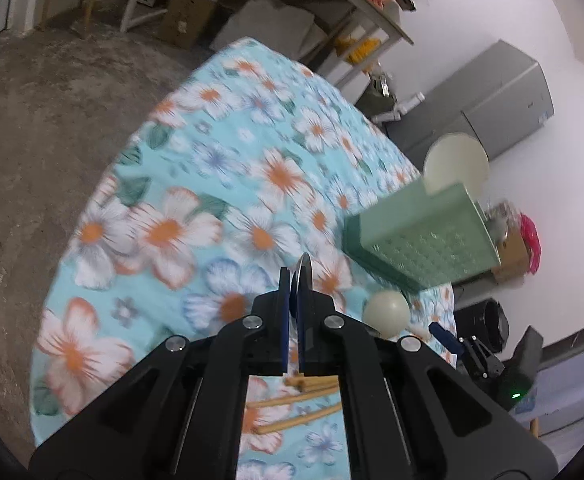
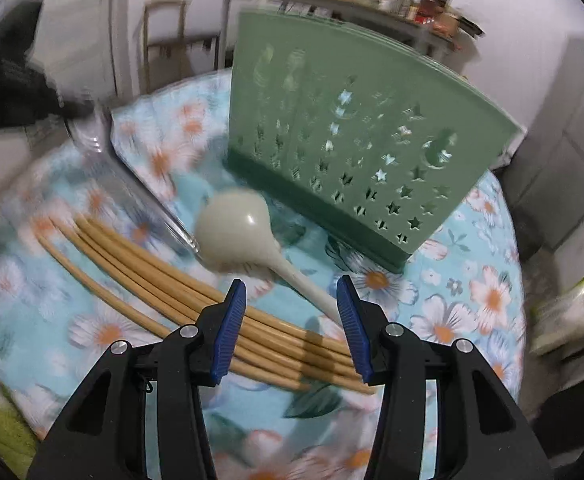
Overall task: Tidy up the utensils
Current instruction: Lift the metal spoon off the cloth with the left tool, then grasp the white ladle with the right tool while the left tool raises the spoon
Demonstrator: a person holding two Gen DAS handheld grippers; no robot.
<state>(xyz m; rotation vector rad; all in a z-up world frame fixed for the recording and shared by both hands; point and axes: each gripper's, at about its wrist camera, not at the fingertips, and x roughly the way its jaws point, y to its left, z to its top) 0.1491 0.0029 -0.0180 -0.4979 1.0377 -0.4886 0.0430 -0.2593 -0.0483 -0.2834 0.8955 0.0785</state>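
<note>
My left gripper [image 1: 296, 280] is clamped narrow on a thin metal utensil [image 1: 304, 270], seen edge-on (spoon or knife, I cannot tell which), held above the floral tablecloth [image 1: 196, 168]. My right gripper [image 2: 291, 300] stands wide and holds nothing, poised over the cream spoon [image 2: 232, 232] and the bamboo chopsticks [image 2: 172, 296].

Progress, as I judge it: early. The green perforated holder [image 2: 352, 136] stands upright on the table, and a pale round item [image 1: 456, 160] shows above its rim. Remaining: the held utensil, the spoon, the chopsticks and a clear plastic utensil [image 2: 104, 152] lying beside them are all outside the holder.
</note>
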